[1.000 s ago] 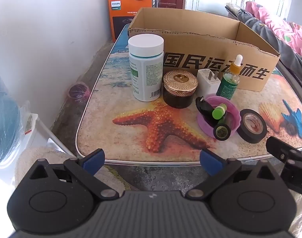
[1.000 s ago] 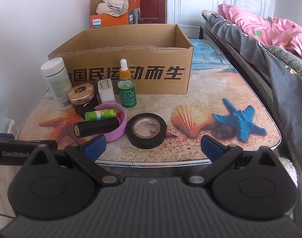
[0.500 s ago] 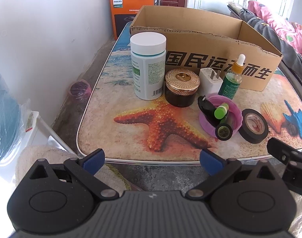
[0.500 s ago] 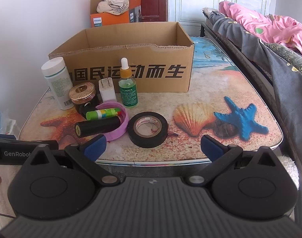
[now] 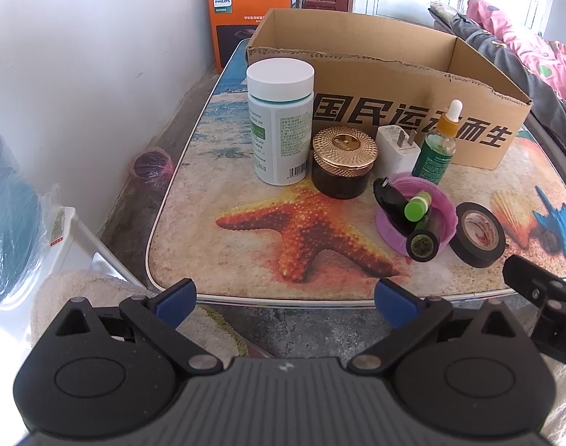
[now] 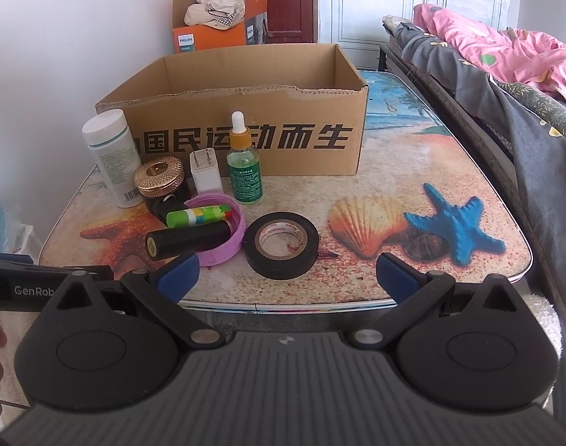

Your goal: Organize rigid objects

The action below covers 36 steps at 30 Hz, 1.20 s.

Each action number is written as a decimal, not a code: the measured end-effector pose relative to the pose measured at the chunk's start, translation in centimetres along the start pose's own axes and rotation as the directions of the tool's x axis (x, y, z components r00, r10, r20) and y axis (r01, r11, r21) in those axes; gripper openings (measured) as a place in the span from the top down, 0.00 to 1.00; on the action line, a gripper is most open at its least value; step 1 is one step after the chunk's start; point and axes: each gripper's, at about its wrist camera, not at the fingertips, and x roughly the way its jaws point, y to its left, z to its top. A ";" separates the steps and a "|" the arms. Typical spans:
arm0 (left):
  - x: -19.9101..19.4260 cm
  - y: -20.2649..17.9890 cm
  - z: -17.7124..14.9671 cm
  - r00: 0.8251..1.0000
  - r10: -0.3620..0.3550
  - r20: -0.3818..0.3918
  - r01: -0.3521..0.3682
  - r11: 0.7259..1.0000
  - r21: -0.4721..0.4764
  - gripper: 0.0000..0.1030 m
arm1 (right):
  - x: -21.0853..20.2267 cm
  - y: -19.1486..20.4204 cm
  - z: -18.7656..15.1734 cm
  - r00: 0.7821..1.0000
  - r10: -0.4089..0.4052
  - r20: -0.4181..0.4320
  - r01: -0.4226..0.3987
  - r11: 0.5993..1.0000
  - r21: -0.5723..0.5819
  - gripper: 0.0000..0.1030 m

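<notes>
You hold both tools short of the near edge of the beach-print table, and neither has touched anything. Your left gripper has its blue-tipped jaws spread wide and empty, aimed at the printed orange starfish; your right gripper is likewise parted and empty, facing the black roll of electrical tape.

The loose items stand bunched against the front wall of the open brown cardboard box, evidently staged for loading into it:
- tall white-capped plastic bottle
- dark jar with a ribbed gold lid
- white plug adapter
- green dropper bottle with a white bulb
- shallow pink plastic lid, carrying a black cylinder and a green-capped stick, both lying flat

The box interior, as far as visible, appears empty, so I judge the sorting not yet begun. The tape lies nearest your right tool and flat, so a rim pinch looks practical.
</notes>
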 end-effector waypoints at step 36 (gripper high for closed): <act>0.2 0.2 0.2 1.000 -0.012 -0.022 0.012 1.000 -0.015 0.01 | -0.1 0.4 0.3 1.000 0.011 0.010 -0.011 1.000 -0.017 0.01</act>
